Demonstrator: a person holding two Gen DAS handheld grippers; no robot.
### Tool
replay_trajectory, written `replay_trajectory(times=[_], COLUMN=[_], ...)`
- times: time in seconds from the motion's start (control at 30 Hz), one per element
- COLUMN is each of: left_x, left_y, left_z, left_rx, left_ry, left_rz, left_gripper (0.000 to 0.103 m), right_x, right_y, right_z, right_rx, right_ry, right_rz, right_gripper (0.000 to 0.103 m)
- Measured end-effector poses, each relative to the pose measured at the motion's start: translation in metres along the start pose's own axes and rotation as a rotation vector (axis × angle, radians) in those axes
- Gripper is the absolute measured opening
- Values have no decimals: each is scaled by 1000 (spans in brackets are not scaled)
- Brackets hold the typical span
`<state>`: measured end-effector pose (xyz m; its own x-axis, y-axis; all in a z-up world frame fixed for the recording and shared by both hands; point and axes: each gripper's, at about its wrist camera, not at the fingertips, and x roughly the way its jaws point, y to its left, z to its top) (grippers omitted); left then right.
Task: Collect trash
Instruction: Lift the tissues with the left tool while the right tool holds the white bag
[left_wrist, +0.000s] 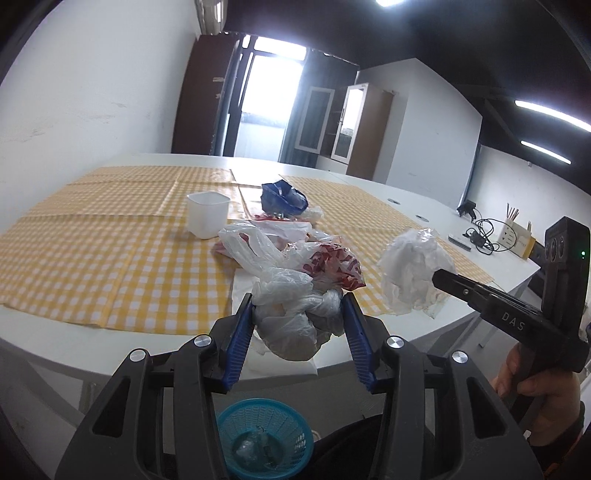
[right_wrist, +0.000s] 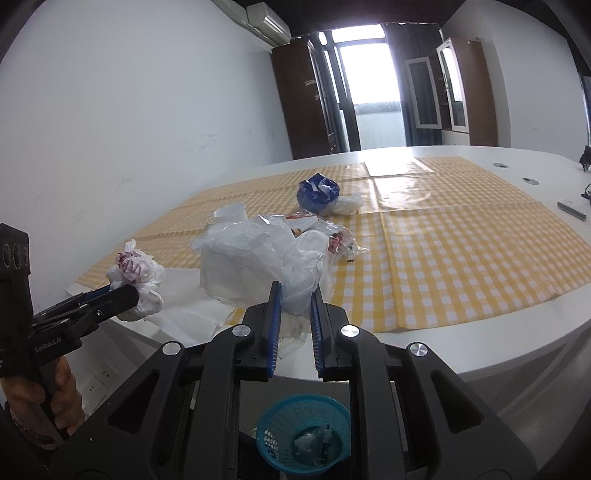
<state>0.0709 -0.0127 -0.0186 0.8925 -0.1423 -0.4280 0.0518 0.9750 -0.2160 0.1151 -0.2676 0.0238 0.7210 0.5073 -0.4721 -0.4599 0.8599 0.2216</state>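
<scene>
While both grippers hang over the near edge of the white counter (left_wrist: 48, 325), each has hold of one piece of trash. Left gripper (left_wrist: 298, 310): jaws partly closed on one white plastic bag (left_wrist: 291, 325) with red print, lifted at the counter edge; the same bag shows in the right wrist view (right_wrist: 136, 280). Right gripper (right_wrist: 295, 299): jaws narrowly apart, pinching one clear crumpled bag (right_wrist: 251, 258), which the left wrist view shows raised off the counter (left_wrist: 410, 269). Remaining on the yellow checked cloth (left_wrist: 92, 236): one blue bag (left_wrist: 282, 197) at the far side, and one heap of red-printed and clear wrappers (left_wrist: 295, 243) in the middle; the number of pieces in the heap cannot be told. One white tub (left_wrist: 208, 214) stands upright, left of the heap. One white paper sheet (right_wrist: 184, 310) lies at the counter edge. One teal basket (left_wrist: 264, 437) sits on the floor below the grippers, with some clear scraps inside.
</scene>
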Motion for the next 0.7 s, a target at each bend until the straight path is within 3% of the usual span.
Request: replay_trajectory(times=[0.13, 0.27, 0.33, 0.43, 0.53, 0.7], left_x=[1, 3, 7, 22, 35, 54], left_y=[4, 17, 21, 36, 53, 60], left_z=[0, 0, 1, 4, 4, 0], left_rx=[11, -68, -71, -98, -150, -142], left_ry=[-4, 22, 27, 68, 105, 152], left_rz=[23, -18, 4, 56, 47, 64], left_gripper=[47, 47, 47, 47, 48, 50], right_x=[-6, -15, -13, -10, -5, 5], right_y=[3, 8, 8, 8, 8, 3], right_z=[-3, -6, -7, -8, -7, -6], right_rx=[31, 24, 26, 29, 28, 41], right_ry=[2, 1, 7, 12, 23, 42], right_rz=[29, 31, 28, 22, 25, 24], right_gripper=[14, 14, 14, 14, 14, 14])
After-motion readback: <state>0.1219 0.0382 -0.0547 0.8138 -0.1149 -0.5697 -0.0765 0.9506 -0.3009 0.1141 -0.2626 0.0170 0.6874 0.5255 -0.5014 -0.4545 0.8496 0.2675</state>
